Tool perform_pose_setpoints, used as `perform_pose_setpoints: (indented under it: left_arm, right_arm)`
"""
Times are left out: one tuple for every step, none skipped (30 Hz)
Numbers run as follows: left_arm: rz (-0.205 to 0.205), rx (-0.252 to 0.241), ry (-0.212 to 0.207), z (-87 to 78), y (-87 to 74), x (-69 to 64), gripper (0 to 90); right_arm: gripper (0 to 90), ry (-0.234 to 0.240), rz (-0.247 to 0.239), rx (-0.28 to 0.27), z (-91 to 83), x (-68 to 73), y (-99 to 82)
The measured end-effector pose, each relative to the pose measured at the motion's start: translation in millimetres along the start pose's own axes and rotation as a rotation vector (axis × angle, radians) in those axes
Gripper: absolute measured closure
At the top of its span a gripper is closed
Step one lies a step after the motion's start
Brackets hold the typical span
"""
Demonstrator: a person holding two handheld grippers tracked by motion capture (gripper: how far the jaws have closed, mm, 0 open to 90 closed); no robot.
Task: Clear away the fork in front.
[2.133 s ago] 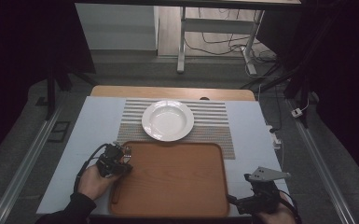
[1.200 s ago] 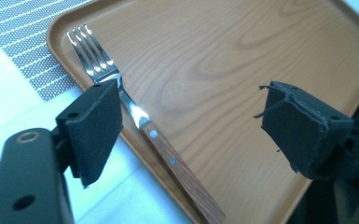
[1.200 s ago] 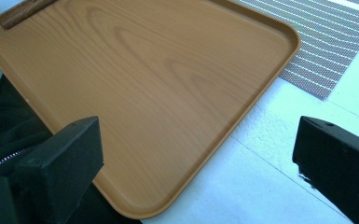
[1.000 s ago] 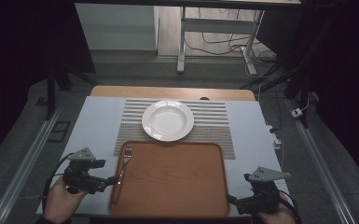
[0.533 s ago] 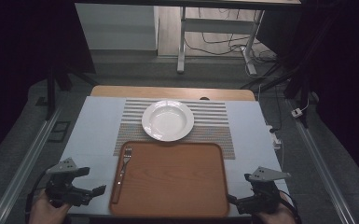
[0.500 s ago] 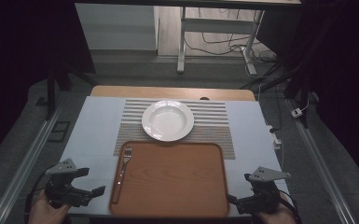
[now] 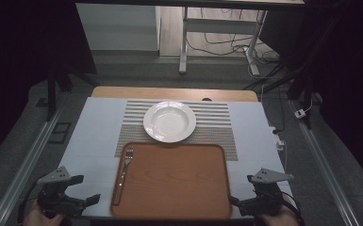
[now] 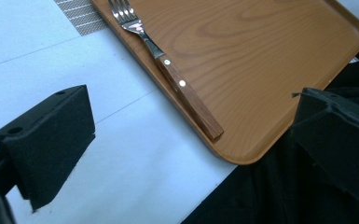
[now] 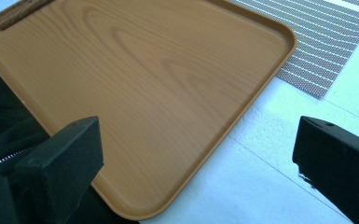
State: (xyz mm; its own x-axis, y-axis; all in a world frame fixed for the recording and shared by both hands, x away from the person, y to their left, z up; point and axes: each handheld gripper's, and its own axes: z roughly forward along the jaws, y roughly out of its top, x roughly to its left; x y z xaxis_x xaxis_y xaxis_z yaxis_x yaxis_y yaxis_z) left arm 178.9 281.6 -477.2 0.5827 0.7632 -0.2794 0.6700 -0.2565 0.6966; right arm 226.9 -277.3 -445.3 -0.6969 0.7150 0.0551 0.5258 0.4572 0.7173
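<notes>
A wooden-handled fork (image 7: 124,172) (image 8: 168,65) lies along the left edge of the brown wooden tray (image 7: 179,179) (image 8: 261,56) (image 9: 144,70), tines toward the far side. My left gripper (image 7: 88,188) (image 8: 189,135) hovers off the tray's near-left corner, over the pale table surface. Its jaws have just been opening and stand wide with nothing between them. At the tray's near-right corner my right gripper (image 7: 240,189) (image 9: 198,140) is open and empty. The tip of the fork handle (image 9: 18,11) shows across the tray in the right gripper view.
A white deep plate (image 7: 169,121) sits on a striped placemat (image 7: 212,127) (image 9: 321,42) just beyond the tray. The pale table cover (image 7: 94,136) spreads to both sides. Dark clothing shows at the table's near edge.
My left gripper has drawn away from the tray's left edge toward the near-left corner, with the fork left lying on the tray. The right gripper has kept still.
</notes>
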Motion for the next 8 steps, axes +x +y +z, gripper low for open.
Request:
perform_pose_setpoints:
  left_arm:
    - [-0.001,0.0,0.006,-1.0,-0.9,0.0,0.0]
    - [-0.005,0.0,0.009,-1.9,-1.8,-0.2,0.0]
    - [-0.008,0.004,0.01,-2.6,-2.4,-0.1,0.0]
    - [-0.011,0.007,0.013,-3.0,-2.9,0.1,0.0]
    - [-0.014,0.009,0.013,-3.2,-3.2,0.4,0.0]
    - [-0.019,0.009,0.01,-3.1,-3.2,0.7,0.0]
    - [-0.022,0.008,0.011,-3.0,-2.8,1.0,0.0]
    - [-0.026,0.009,0.01,-2.7,-2.1,1.2,0.0]
  right_arm:
    - [1.7,-0.001,-0.002,0.0,0.1,-0.1,0.0]
    - [1.7,-0.001,-0.002,0.002,0.1,-0.2,0.0]
    - [1.7,-0.001,-0.002,0.002,0.1,-0.2,0.0]
    - [1.7,-0.001,-0.002,0.002,0.1,-0.2,0.1]
    - [1.7,-0.002,-0.002,0.002,0.2,-0.2,0.2]
    - [1.7,-0.003,-0.002,0.003,0.3,-0.3,0.2]
    - [1.7,-0.003,-0.001,0.004,0.5,-0.2,0.3]
    - [1.7,-0.005,-0.003,0.006,0.7,-0.4,0.1]
